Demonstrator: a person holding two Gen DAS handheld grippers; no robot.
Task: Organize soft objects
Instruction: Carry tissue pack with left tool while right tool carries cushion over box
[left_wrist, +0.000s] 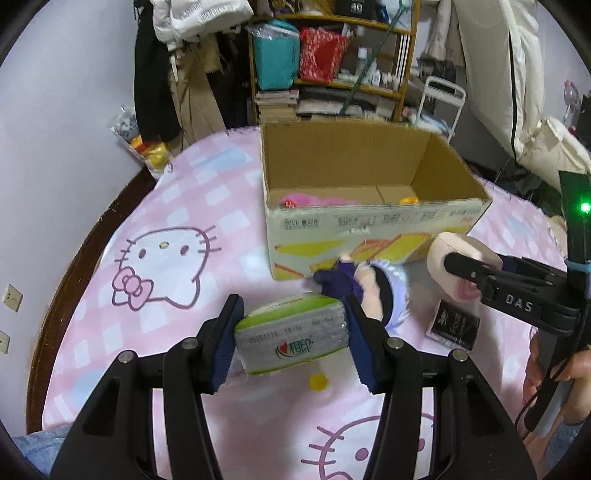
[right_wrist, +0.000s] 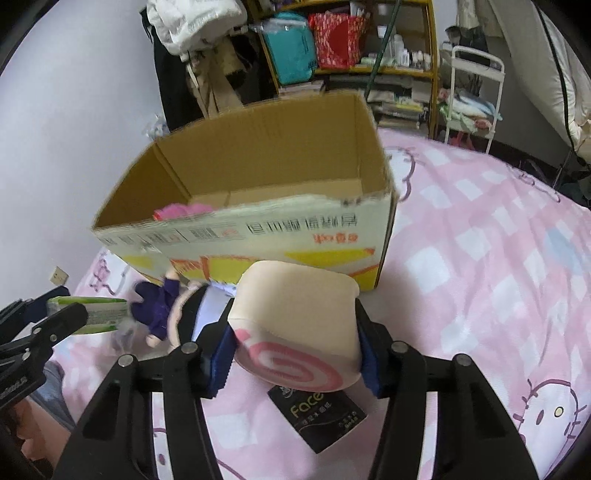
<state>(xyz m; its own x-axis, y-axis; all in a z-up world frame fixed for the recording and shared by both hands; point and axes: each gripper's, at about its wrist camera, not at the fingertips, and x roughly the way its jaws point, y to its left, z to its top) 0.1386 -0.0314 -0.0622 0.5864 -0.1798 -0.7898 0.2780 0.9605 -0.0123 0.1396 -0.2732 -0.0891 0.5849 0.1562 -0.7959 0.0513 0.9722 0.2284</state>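
**Op A:** Pink cartoon-cat bedspread (left_wrist: 173, 206) under everything, and the cardboard box (left_wrist: 369, 221) sits just ahead. My left claw (left_wrist: 291, 328) clamps the green tissue pack (left_wrist: 291, 332); my right claw (right_wrist: 295, 347) squeezes the cream swirl-roll plush (right_wrist: 295, 314). Both are lifted off the bed.

**Op B:** Risks?

**Op A:** I'd judge the plush, being squashy, could slip free of the pads. Either load might also catch the box's torn near rim, or drop onto the doll (left_wrist: 369, 291) lying against it.
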